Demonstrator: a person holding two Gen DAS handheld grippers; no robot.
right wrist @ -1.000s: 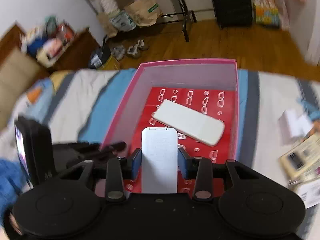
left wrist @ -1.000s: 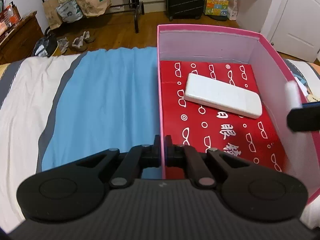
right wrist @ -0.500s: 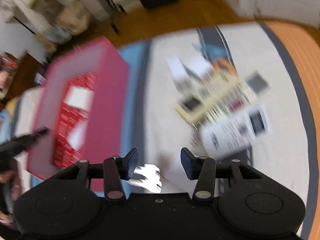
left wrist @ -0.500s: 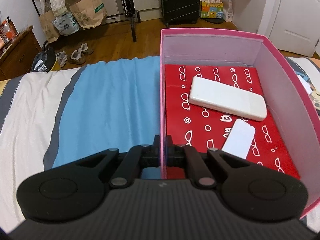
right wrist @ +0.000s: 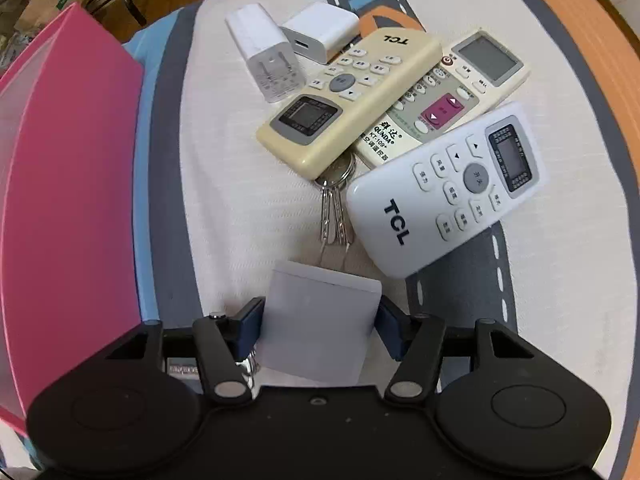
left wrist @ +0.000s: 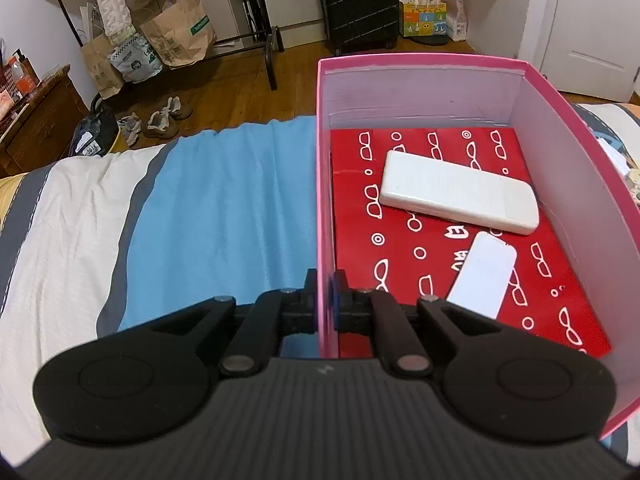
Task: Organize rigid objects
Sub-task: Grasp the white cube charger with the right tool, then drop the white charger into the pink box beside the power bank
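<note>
The pink box with a red patterned floor stands on the bed. My left gripper is shut on its left wall. Inside lie a white power bank and a smaller white flat piece. In the right wrist view the pink box is at the left. My right gripper points down at the bed with its jaws opening. A white square block sits between them, its sides close to the pads. Beyond it lie keys, a white TCL remote, a cream TCL remote and a QUNDA remote.
Two white chargers lie behind the remotes. Left of the box the bedsheet shows a blue stripe. Past the bed's far edge are shoes, paper bags, a black suitcase and a wooden dresser.
The right gripper released the small white piece into the box, swung right over the pile on the bed and sank, its jaws wider. The left gripper kept its hold on the box wall.
</note>
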